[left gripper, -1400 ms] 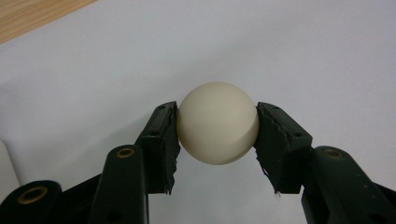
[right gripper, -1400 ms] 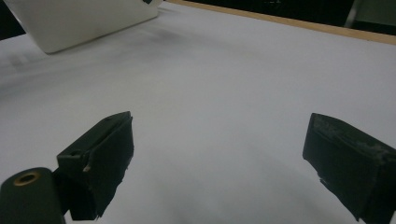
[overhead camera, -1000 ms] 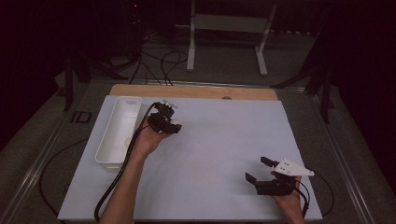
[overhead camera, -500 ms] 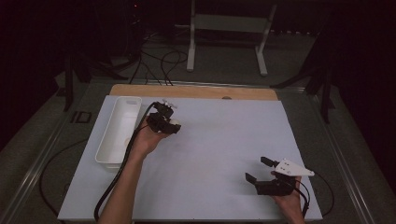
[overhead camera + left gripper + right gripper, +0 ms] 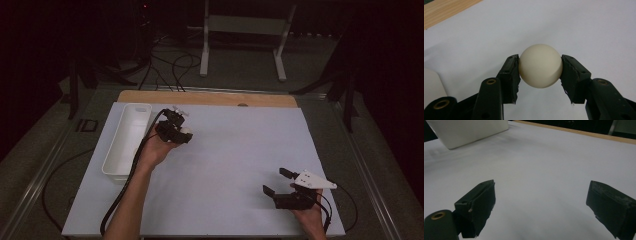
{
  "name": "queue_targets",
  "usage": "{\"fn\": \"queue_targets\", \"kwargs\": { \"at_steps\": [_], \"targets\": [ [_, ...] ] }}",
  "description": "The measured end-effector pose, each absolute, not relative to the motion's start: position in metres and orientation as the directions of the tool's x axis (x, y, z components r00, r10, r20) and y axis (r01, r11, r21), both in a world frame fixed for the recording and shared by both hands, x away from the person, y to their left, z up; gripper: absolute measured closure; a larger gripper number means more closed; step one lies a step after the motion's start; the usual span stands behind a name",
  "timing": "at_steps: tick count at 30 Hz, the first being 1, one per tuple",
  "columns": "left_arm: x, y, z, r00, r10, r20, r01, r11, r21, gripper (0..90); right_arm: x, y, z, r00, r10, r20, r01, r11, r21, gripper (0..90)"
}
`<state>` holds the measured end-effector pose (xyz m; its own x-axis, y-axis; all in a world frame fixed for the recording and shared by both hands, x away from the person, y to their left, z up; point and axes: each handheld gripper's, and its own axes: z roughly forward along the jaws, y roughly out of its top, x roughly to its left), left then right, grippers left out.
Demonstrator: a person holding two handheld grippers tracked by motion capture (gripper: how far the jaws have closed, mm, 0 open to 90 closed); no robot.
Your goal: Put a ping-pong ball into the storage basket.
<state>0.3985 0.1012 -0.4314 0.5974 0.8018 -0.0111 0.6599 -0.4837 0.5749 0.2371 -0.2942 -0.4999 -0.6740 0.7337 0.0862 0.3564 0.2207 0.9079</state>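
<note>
A cream-white ball (image 5: 540,66) sits pinched between the two black jaws of my left gripper (image 5: 540,67), both pads pressed against its sides. From the high view the left gripper (image 5: 184,133) hovers over the white sheet just right of the tray, the ball (image 5: 186,131) showing at its tip. My right gripper (image 5: 276,181) rests near the front right of the sheet, jaws spread wide. In the right gripper view the right gripper (image 5: 541,202) has nothing but bare white sheet between its pads.
A long white tray (image 5: 120,145) lies along the left side of the white sheet (image 5: 235,150), and its corner (image 5: 469,131) appears far off in the right gripper view. A wooden strip (image 5: 210,98) borders the far edge. Cables trail from both grippers.
</note>
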Motion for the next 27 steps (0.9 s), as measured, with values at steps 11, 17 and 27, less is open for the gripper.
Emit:
{"fn": "queue_targets", "kwargs": {
  "at_steps": [11, 17, 27],
  "targets": [
    [0.3963, 0.1040, -0.4292, 0.598, 0.801, 0.000, 0.655, -0.489, 0.575, 51.2, 0.2370, -0.2939, -0.5000, -0.678, 0.730, 0.083, 0.353, 0.224, 0.908, 8.2],
    [0.3949, 0.1056, -0.4277, 0.597, 0.802, 0.007, 0.652, -0.491, 0.578, 51.2, 0.2371, -0.2939, -0.5000, -0.678, 0.730, 0.084, 0.353, 0.224, 0.908, 8.2],
    [0.3931, 0.1104, -0.4260, 0.592, 0.806, 0.015, 0.652, -0.489, 0.579, 51.2, 0.2371, -0.2937, -0.5001, -0.679, 0.729, 0.083, 0.352, 0.224, 0.909, 8.2]
  ]
}}
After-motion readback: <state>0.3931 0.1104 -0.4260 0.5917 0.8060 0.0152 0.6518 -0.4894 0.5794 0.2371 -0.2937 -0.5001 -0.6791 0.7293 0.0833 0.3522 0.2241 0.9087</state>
